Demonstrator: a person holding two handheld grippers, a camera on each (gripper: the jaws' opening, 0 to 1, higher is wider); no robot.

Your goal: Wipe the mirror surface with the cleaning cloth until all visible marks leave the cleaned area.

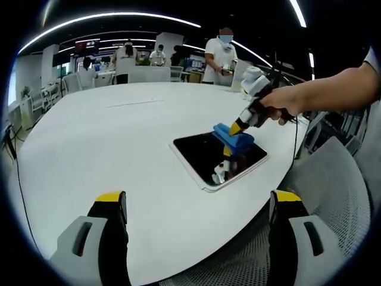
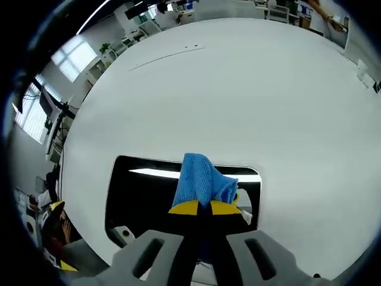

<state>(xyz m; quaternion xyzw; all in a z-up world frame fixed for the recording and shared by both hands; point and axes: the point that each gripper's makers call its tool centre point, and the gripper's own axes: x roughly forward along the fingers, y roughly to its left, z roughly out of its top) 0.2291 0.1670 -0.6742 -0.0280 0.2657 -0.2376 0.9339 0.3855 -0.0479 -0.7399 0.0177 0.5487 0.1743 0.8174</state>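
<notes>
Jaws of your right gripper (image 2: 199, 207) clamp the blue cleaning cloth (image 2: 199, 179) on the dark rectangular mirror (image 2: 143, 193); left gripper (image 1: 199, 205) gapes, so the mirror may slide off the white tabletop (image 1: 107, 137).

Cloth (image 2: 201, 185) hides part of mirror (image 2: 143, 196); right tongs (image 2: 201, 208) cover mirror's near edge.

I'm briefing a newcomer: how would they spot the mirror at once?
Look at the big white table. Near its edge lies the mirror, a flat dark rectangle in a thin white frame. It is the only dark thing there, with a blue cloth pressed on it.
</notes>
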